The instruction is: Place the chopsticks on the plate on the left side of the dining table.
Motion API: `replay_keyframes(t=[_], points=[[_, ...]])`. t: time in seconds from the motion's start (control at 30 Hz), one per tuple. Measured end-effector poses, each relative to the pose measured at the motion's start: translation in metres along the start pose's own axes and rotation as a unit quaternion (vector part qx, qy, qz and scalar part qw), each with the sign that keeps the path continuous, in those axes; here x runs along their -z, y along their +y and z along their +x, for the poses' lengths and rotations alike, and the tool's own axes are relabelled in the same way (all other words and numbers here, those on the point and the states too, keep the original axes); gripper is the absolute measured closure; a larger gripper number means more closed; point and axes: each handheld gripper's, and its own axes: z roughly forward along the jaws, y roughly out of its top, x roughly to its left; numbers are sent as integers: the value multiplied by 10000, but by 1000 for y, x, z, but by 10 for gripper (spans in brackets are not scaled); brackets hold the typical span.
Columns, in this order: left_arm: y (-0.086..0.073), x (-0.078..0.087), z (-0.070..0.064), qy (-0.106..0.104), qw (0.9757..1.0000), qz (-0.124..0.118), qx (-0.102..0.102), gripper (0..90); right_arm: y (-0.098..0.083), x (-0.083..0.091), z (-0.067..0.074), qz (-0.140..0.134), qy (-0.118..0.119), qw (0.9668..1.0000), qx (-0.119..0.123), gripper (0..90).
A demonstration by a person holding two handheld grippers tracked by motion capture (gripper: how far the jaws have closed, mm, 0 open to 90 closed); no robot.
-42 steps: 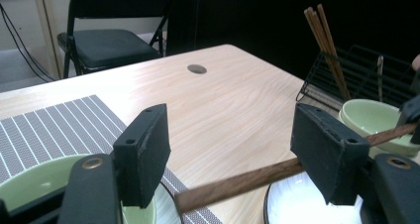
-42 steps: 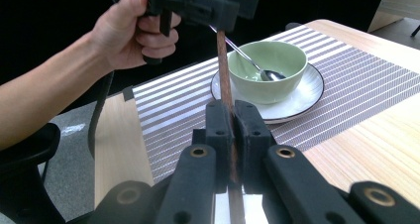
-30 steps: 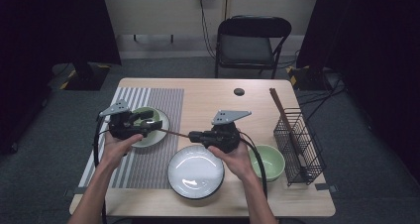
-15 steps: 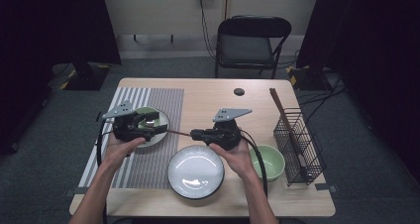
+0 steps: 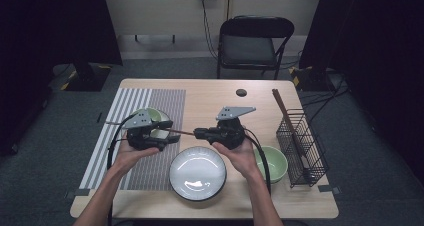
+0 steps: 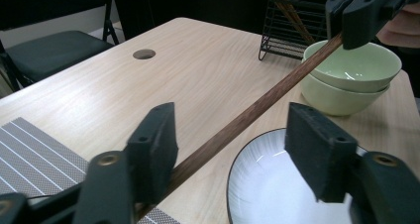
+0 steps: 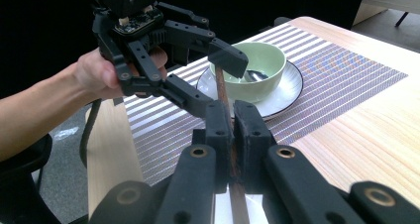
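Over a pale wooden table: right gripper clamping one dark chopstick level above the white plate; left gripper straddling its free end, jaws closing in, pads not yet touching. Risking a clumsy handover: releasing early, dropping it onto the plate.

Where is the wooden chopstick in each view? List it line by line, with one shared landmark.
High view: the chopstick lies level, just left of centre.
Left gripper view: it runs diagonally from lower left to upper right.
Right gripper view: it is at centre, pointing away from the camera.
Shared landmark: the striped placemat.
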Motion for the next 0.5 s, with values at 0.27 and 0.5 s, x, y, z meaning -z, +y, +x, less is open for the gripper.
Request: replay_keyframes(t=[0.27, 0.5], points=[[-5, 1, 4, 74, 9999, 94, -63, 486, 1, 3, 1, 46, -4, 10000, 9, 858], [-10, -4, 5, 7, 9997, 230, -32, 547, 11, 2, 4, 164, -62, 9998, 75, 859]])
